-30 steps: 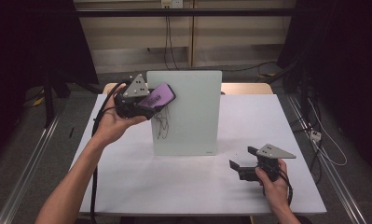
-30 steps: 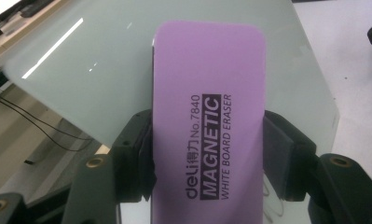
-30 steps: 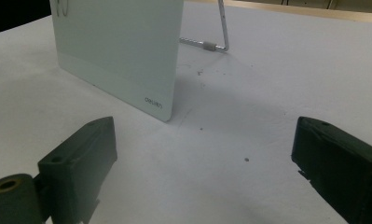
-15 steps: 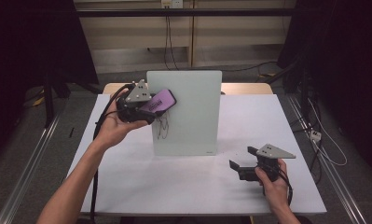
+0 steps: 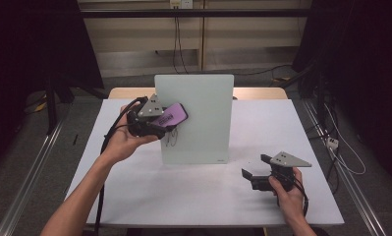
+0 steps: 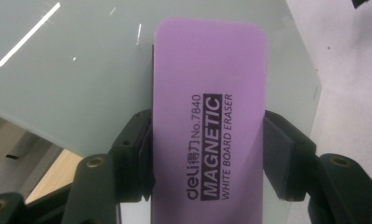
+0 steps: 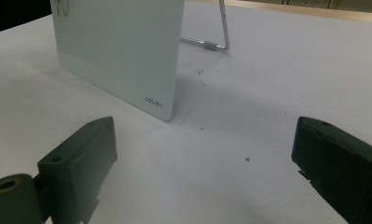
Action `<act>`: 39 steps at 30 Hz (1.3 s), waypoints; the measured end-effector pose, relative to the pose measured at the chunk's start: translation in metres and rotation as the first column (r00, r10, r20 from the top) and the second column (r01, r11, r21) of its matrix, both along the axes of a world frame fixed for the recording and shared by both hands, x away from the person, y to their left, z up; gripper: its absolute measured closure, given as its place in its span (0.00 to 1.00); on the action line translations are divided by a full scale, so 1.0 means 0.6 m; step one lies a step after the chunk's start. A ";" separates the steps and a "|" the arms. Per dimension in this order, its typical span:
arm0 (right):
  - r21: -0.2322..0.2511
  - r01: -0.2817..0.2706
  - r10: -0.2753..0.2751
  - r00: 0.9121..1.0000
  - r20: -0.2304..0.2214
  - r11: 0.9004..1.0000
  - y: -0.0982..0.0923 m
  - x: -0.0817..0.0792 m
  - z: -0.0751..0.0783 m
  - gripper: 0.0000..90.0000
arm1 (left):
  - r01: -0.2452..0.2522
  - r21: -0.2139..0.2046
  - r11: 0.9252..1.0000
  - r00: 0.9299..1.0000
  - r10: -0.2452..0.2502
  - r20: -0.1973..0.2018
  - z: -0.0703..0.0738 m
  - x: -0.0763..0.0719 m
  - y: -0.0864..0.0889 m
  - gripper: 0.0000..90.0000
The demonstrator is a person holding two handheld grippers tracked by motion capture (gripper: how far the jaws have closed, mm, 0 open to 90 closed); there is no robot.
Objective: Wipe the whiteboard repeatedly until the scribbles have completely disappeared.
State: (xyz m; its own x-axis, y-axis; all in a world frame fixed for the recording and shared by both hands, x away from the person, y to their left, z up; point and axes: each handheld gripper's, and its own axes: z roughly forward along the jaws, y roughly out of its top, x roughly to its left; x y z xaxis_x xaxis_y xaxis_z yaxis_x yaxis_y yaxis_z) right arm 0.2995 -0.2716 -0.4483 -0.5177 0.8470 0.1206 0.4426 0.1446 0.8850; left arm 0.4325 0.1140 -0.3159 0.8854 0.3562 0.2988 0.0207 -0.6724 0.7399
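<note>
A pale glass whiteboard (image 5: 198, 118) stands upright on the white table (image 5: 134, 196), propped by a wire stand (image 7: 223, 32). Dark pen marks (image 5: 171, 138) show on its left part. My left gripper (image 5: 160, 124) is shut on a purple magnetic whiteboard eraser (image 5: 170, 115), held against the board's upper left, just above the marks. In the left gripper view the eraser (image 6: 207, 135) sits clamped between both jaws, with the board (image 6: 72, 70) close behind it. My right gripper (image 5: 255, 169) rests low at the front right of the table, open and holding nothing (image 7: 202, 172).
The board's lower right corner (image 7: 167, 109) lies a short way ahead of the right gripper. A wooden strip (image 5: 257, 92) edges the table's back. Metal rails (image 5: 31, 172) run along the floor on both sides, and cables (image 5: 338, 147) lie at the right.
My left gripper has carried the eraser slightly downward and rightward along the board's upper left. The right gripper has stayed still.
</note>
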 end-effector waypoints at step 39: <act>0.001 -0.001 0.001 1.000 0.000 1.000 0.000 0.001 0.000 0.07 | -0.044 -0.032 0.999 0.999 0.045 0.022 0.036 0.012 0.000 0.46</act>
State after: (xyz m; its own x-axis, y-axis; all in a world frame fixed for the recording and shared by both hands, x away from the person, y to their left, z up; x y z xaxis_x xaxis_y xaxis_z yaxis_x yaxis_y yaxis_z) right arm 0.2998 -0.2714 -0.4484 -0.5188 0.8462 0.1213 0.4427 0.1446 0.8850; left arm 0.4396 0.1143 -0.2945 0.8617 0.4045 0.3065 0.0331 -0.6475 0.7614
